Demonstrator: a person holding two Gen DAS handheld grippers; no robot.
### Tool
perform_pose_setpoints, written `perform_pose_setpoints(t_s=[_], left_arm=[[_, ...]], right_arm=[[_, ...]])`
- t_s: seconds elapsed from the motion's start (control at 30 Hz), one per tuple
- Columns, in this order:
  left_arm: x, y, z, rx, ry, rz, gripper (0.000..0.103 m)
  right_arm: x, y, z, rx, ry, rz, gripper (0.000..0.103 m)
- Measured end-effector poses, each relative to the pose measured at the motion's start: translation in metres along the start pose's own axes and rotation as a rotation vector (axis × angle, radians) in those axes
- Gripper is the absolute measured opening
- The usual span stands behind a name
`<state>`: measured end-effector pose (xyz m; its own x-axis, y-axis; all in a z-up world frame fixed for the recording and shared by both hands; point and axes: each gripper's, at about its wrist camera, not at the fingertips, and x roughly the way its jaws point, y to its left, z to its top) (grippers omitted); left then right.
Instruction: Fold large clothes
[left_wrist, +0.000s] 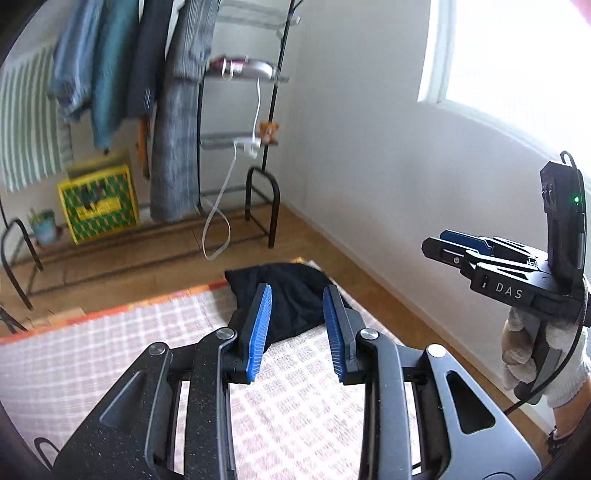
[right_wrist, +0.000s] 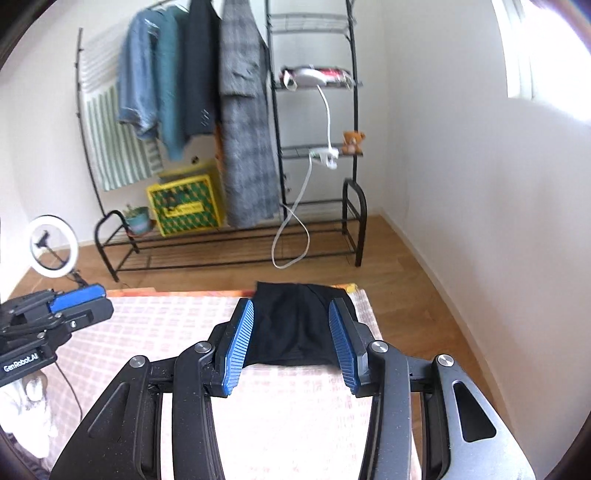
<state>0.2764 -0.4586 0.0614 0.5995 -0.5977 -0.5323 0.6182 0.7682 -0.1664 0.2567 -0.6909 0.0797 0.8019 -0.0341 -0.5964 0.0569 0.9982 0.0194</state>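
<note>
A black garment (left_wrist: 291, 295) lies folded into a compact bundle at the far right corner of a pink checked mat (left_wrist: 129, 343). It also shows in the right wrist view (right_wrist: 295, 325). My left gripper (left_wrist: 297, 295) is open and empty, held above the mat short of the garment. My right gripper (right_wrist: 291, 310) is open and empty, also above the mat and short of the garment. The right gripper shows from the side in the left wrist view (left_wrist: 443, 243). The left gripper shows at the left edge of the right wrist view (right_wrist: 99, 299).
A black clothes rack (right_wrist: 229, 240) with hanging jackets and a grey coat (right_wrist: 247, 140) stands against the far wall. A yellow crate (right_wrist: 184, 210) and a potted plant (right_wrist: 138, 218) sit on its base. A ring light (right_wrist: 53, 247) stands left. White wall and window lie right.
</note>
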Motion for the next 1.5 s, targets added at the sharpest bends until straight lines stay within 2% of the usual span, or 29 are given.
perform_pose_setpoints(t_s=[0.07, 0.17, 0.3, 0.4, 0.47, 0.53, 0.67, 0.7, 0.73, 0.8, 0.87, 0.93, 1.07, 1.17, 1.5], left_arm=[[-0.031, -0.010, 0.001, 0.015, -0.028, 0.002, 0.028], [-0.080, -0.021, -0.002, 0.032, -0.063, -0.001, 0.028], [-0.137, -0.030, -0.009, 0.059, -0.104, 0.005, 0.034], [-0.175, -0.036, -0.017, 0.082, -0.130, 0.005, 0.035], [-0.200, -0.038, -0.024, 0.089, -0.147, 0.002, 0.037], [-0.217, -0.040, -0.031, 0.095, -0.164, 0.004, 0.055], [-0.252, -0.042, -0.048, 0.111, -0.194, 0.007, 0.068], [-0.258, -0.040, -0.052, 0.104, -0.195, 0.008, 0.076], [-0.262, -0.040, -0.055, 0.099, -0.195, 0.007, 0.081], [-0.272, -0.037, -0.063, 0.094, -0.198, 0.010, 0.082], [-0.279, -0.034, -0.070, 0.103, -0.206, 0.019, 0.089], [-0.282, -0.031, -0.076, 0.106, -0.214, 0.028, 0.099], [-0.278, -0.021, -0.086, 0.098, -0.217, 0.062, 0.101], [-0.269, -0.015, -0.091, 0.105, -0.209, 0.102, 0.103], [-0.233, 0.018, -0.115, 0.048, -0.190, 0.138, 0.103]], right_arm=[[-0.031, 0.013, 0.001, -0.013, -0.022, -0.005, 0.041], [-0.075, 0.031, -0.003, -0.012, -0.053, -0.009, 0.051], [-0.125, 0.054, -0.013, -0.012, -0.097, -0.023, 0.052], [-0.159, 0.068, -0.018, -0.013, -0.125, -0.036, 0.053], [-0.177, 0.076, -0.021, -0.004, -0.139, -0.050, 0.059], [-0.196, 0.085, -0.026, 0.005, -0.157, -0.069, 0.068], [-0.221, 0.104, -0.037, 0.007, -0.195, -0.110, 0.081], [-0.225, 0.108, -0.040, 0.013, -0.210, -0.130, 0.083], [-0.229, 0.112, -0.043, 0.019, -0.221, -0.149, 0.083], [-0.234, 0.118, -0.050, 0.031, -0.234, -0.159, 0.084], [-0.234, 0.124, -0.056, 0.043, -0.245, -0.163, 0.088], [-0.232, 0.129, -0.062, 0.050, -0.253, -0.170, 0.095], [-0.224, 0.143, -0.073, 0.039, -0.266, -0.208, 0.098], [-0.217, 0.147, -0.080, 0.056, -0.261, -0.198, 0.098], [-0.169, 0.161, -0.105, 0.085, -0.251, -0.232, 0.099]])
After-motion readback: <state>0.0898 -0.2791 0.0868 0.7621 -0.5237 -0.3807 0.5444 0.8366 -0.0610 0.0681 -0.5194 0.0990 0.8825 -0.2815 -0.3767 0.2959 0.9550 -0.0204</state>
